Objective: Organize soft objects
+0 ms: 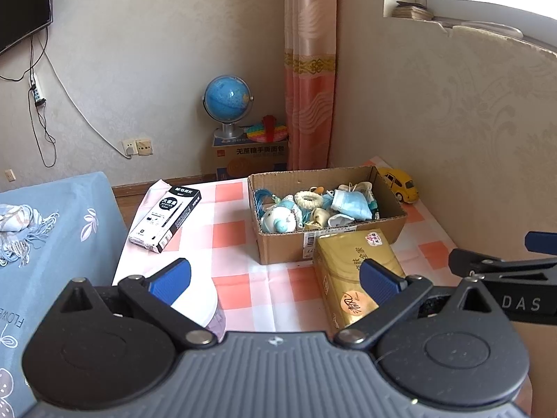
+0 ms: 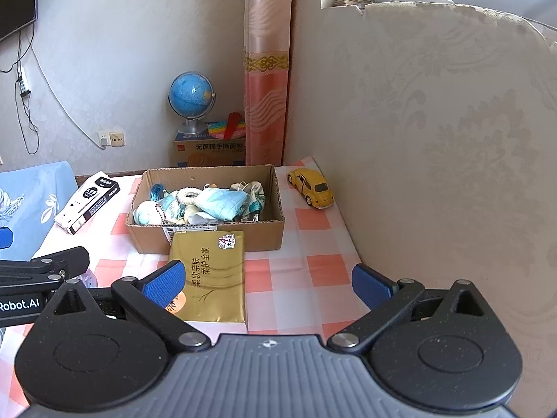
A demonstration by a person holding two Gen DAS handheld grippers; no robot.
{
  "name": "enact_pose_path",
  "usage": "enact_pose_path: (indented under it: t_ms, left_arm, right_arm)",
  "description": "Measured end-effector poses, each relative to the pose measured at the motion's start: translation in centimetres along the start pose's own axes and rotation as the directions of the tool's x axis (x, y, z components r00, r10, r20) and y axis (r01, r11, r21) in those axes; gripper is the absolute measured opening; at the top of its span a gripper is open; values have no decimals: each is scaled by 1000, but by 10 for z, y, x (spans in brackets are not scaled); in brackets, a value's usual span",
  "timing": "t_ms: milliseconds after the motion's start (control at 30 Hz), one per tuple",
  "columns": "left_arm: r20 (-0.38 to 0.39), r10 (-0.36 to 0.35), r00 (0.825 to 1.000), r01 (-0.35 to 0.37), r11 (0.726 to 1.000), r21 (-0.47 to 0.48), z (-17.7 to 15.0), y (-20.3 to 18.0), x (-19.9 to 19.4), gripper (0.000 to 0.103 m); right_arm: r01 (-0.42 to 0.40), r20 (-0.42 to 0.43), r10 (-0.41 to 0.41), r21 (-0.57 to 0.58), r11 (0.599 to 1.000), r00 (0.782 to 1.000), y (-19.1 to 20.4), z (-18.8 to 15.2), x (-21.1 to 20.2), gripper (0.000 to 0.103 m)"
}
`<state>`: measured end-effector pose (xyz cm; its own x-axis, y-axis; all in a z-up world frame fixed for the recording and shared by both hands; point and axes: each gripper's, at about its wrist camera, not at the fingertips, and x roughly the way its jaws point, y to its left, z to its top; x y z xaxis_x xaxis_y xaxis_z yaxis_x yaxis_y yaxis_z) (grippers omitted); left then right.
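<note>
A cardboard box [image 1: 278, 249] [image 2: 153, 240] stands on the checked tablecloth and holds soft things: a blue face mask [image 1: 351, 203] [image 2: 221, 202], a pale blue plush toy [image 1: 278, 221] [image 2: 144, 214], a fuzzy ring [image 1: 308, 198] and other small cloth pieces. A gold tissue pack [image 1: 348, 271] [image 2: 212, 275] lies in front of the box, touching it. My left gripper [image 1: 276, 284] is open and empty above the cloth, near the pack's left side. My right gripper [image 2: 268, 284] is open and empty, over the pack's right part.
A black-and-white pen box [image 1: 165, 221] [image 2: 87, 202] lies left of the cardboard box. A yellow toy car [image 1: 400, 183] [image 2: 311, 186] stands at the right by the padded wall [image 2: 435, 139]. A white-lidded jar [image 1: 205, 304] sits under my left gripper. A blue bedspread [image 1: 52, 244] lies left.
</note>
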<state>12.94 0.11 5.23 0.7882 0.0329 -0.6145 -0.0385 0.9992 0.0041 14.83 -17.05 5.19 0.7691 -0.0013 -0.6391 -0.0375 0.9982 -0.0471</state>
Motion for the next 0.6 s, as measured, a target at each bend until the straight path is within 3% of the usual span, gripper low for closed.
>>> enact_pose_path:
  t_ms: [600]
  left_arm:
    - [1,3,1000,-3,1000,-1,0,-1,-2,102]
  right_arm:
    - [3,3,-3,1,1000,1000,-1,0,-2,103]
